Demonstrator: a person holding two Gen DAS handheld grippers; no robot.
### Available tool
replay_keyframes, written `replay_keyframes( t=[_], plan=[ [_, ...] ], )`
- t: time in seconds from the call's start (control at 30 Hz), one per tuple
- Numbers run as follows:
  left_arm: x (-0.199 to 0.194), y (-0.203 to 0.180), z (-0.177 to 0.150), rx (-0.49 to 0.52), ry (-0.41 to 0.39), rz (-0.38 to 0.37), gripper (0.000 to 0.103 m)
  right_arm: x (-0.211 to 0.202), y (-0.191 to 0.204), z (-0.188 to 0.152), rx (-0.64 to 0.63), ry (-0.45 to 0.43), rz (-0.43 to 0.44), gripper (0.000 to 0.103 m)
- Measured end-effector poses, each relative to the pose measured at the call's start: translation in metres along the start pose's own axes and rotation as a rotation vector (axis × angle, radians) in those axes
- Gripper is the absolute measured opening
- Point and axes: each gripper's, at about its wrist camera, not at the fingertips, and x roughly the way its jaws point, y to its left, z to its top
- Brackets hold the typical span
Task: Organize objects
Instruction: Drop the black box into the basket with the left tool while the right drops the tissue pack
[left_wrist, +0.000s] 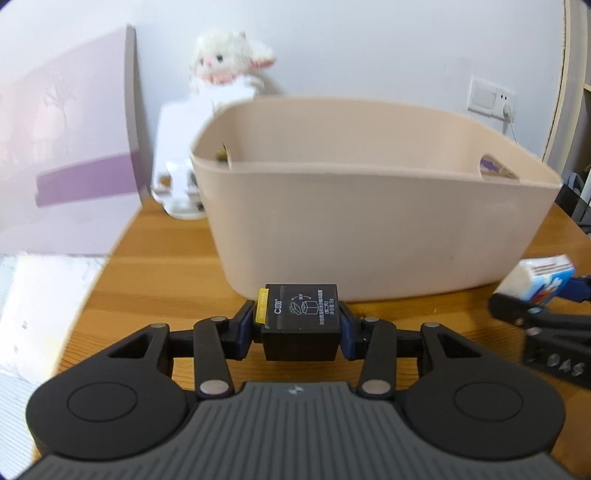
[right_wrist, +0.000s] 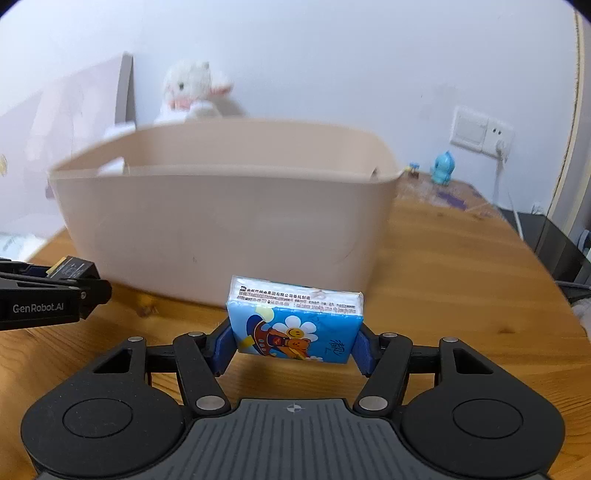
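Left gripper (left_wrist: 301, 328) clamps a black box (left_wrist: 301, 321) seemingly marked "C'000"; GenRobot.AI-branded right gripper (right_wrist: 295, 338) clamps a tissue pack (right_wrist: 295, 323).

"GenRobot.AI" on left gripper (right_wrist: 86, 286) arm; "C1000" on black box (left_wrist: 301, 321).

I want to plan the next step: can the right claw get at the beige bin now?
Probably yes: the right claw, shut on the tissue pack, faces the bin with only bare table between.
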Motion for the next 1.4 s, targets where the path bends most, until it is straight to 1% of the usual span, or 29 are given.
replay_keyframes(
  t=[0.13, 0.33, 0.47, 0.6, 0.73, 0.83, 0.93, 1.0, 1.1, 1.2, 1.27, 1.3, 1.33, 1.37, 1.4],
  plan=[
    [-0.029, 0.0, 0.013, -0.009, -0.069, 0.026, 0.047, -0.027, -0.012, 0.018, 0.012, -0.069, 0.016, 0.06],
    [-0.048, -0.006, 0.046, -0.004, -0.181, 0.027, 0.047, -0.054, -0.022, 0.048, 0.017, -0.178, 0.03, 0.06],
    [-0.047, -0.01, 0.067, -0.004, -0.237, 0.032, 0.047, -0.061, -0.026, 0.069, 0.029, -0.236, 0.036, 0.06],
    [-0.036, -0.016, 0.083, 0.017, -0.275, 0.038, 0.047, -0.057, -0.023, 0.088, 0.035, -0.276, 0.032, 0.06],
    [-0.019, -0.023, 0.1, 0.007, -0.293, -0.006, 0.047, -0.043, -0.013, 0.104, 0.037, -0.286, 0.027, 0.06],
    [0.002, -0.029, 0.108, 0.008, -0.263, -0.006, 0.047, -0.026, -0.002, 0.113, 0.02, -0.275, 0.018, 0.06],
    [0.031, -0.031, 0.11, 0.006, -0.188, -0.007, 0.047, -0.003, 0.006, 0.119, -0.008, -0.238, -0.003, 0.06],
    [0.05, -0.03, 0.11, -0.005, -0.132, -0.025, 0.047, 0.018, 0.009, 0.12, -0.031, -0.179, -0.002, 0.06],
    [0.072, -0.028, 0.104, 0.013, -0.041, -0.011, 0.047, 0.044, 0.012, 0.116, -0.053, -0.092, -0.008, 0.06],
    [0.083, -0.027, 0.101, 0.019, 0.029, -0.015, 0.047, 0.059, 0.014, 0.108, -0.066, -0.023, -0.01, 0.06],
    [0.083, -0.026, 0.1, 0.028, 0.036, -0.004, 0.047, 0.063, 0.015, 0.104, -0.074, 0.004, -0.011, 0.061],
    [0.081, -0.025, 0.101, 0.024, 0.031, -0.002, 0.048, 0.063, 0.015, 0.103, -0.081, 0.008, -0.012, 0.065],
    [0.079, -0.023, 0.101, 0.015, 0.03, -0.001, 0.053, 0.061, 0.014, 0.102, -0.085, 0.004, -0.013, 0.068],
    [0.076, -0.022, 0.102, 0.004, 0.027, -0.004, 0.067, 0.057, 0.012, 0.101, -0.083, -0.007, -0.011, 0.069],
    [0.072, -0.02, 0.101, -0.006, 0.016, -0.005, 0.073, 0.054, 0.011, 0.102, -0.079, -0.017, -0.014, 0.07]
  ],
)
